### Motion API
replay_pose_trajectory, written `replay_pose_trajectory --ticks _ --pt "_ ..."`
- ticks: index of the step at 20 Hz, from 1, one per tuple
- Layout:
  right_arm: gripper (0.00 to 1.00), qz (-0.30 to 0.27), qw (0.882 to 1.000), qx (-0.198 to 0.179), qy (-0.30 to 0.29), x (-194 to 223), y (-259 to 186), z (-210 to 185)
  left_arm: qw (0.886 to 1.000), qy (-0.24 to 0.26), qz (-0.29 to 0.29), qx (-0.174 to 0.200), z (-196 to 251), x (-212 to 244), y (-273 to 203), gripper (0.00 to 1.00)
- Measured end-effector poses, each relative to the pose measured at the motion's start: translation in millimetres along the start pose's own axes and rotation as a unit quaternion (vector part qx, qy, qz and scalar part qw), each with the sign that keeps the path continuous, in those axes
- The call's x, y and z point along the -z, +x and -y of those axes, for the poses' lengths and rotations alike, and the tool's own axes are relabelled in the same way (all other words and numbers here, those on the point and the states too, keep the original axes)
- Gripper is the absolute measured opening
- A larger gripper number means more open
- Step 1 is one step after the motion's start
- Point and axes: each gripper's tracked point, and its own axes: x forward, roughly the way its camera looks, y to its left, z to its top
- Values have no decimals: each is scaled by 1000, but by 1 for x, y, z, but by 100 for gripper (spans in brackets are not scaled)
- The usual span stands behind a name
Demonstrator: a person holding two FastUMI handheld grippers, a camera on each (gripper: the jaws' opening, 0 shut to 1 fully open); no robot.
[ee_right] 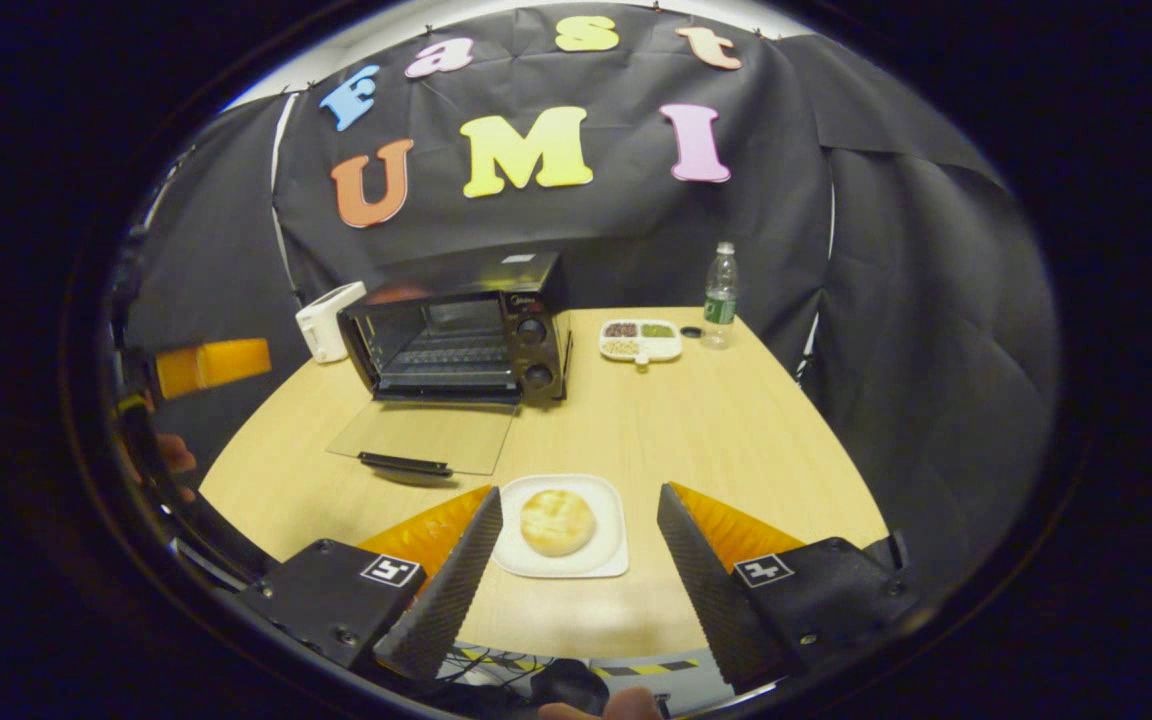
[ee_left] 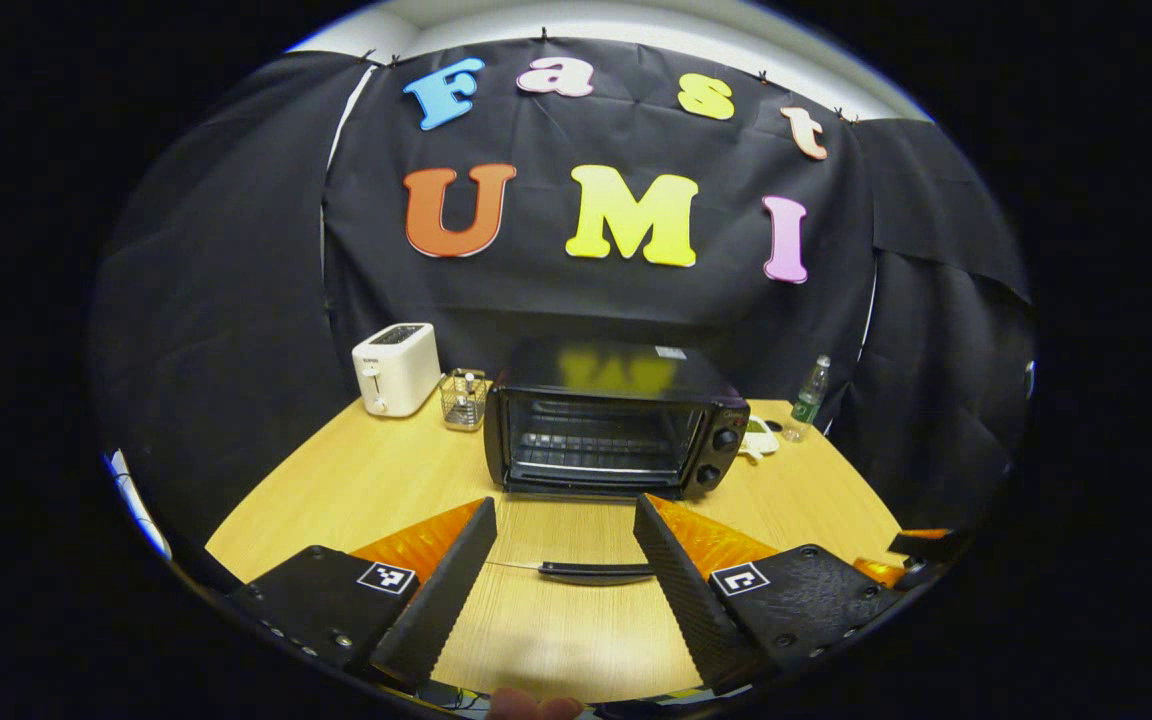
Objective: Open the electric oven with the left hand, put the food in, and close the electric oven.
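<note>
The black electric oven [ee_left: 611, 420] [ee_right: 466, 335] stands at the back of the wooden table with its glass door [ee_right: 426, 437] folded down flat. The door's black handle [ee_left: 596, 571] [ee_right: 404, 463] lies just beyond my left gripper [ee_left: 564, 520], which is open with nothing between its fingers. A round bun [ee_right: 557, 521] sits on a white square plate [ee_right: 606, 560] near the table's front edge. My right gripper [ee_right: 579, 505] hangs open over that plate, its fingers either side of the bun and apart from it.
A white toaster [ee_left: 395, 368] and a small wire rack [ee_left: 463, 398] stand left of the oven. A divided white dish [ee_right: 641, 340] and a plastic bottle [ee_right: 720, 295] are to its right. The other gripper's orange side [ee_right: 212, 365] shows at far left.
</note>
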Motion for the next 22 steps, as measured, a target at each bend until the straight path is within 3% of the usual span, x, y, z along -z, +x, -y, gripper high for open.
replay_pose_trajectory --ticks 4,10,14,18,22 --pt "99 -28 1000 10 4 39 39 -13 1000 13 22 4 -10 -28 -32 92" --pt "99 -54 998 30 27 75 81 -27 999 22 30 -27 -45 -39 -60 93" --pt "99 -60 996 58 38 88 97 -21 998 12 38 -44 -60 -43 -71 93" --pt "98 -66 995 64 34 92 112 -18 998 15 35 -56 -70 -41 -73 93" --pt "92 -72 995 62 41 95 123 -17 998 11 25 -61 -74 -36 -70 93"
